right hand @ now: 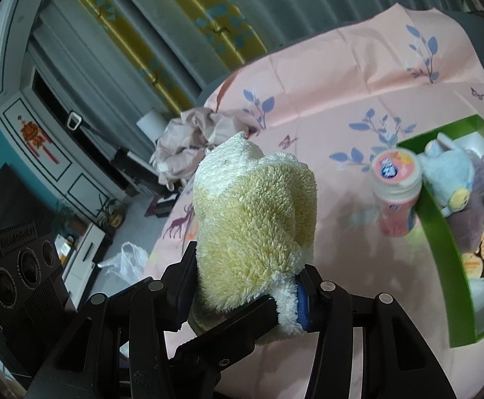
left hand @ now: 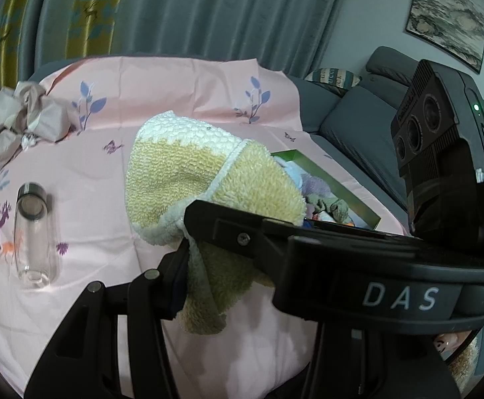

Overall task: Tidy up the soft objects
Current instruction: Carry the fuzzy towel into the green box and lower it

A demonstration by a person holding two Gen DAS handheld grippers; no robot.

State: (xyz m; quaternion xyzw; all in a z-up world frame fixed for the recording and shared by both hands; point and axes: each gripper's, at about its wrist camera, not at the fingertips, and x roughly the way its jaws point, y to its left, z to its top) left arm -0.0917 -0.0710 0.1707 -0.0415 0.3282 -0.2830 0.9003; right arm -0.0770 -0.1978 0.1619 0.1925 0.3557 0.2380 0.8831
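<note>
Both grippers pinch 1 fluffy yellow towel (right hand: 255, 219) – left gripper (left hand: 188, 252) & right gripper (right hand: 242, 296). Jaws part-way closed on it – green box (right hand: 441, 246) nearby.

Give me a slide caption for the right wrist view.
Right gripper clamps a fluffy yellow-and-white towel above the pink sheet, green box alongside.

A: Clear glass bottle (left hand: 36, 232) is lying on its side on the pink printed sheet (left hand: 182, 93).

B: Pink-labelled plastic bottle (right hand: 397, 189) is standing upright, touching a green tray's wall (right hand: 441, 249). Grey curtain (left hand: 208, 10) is hanging far behind.
</note>
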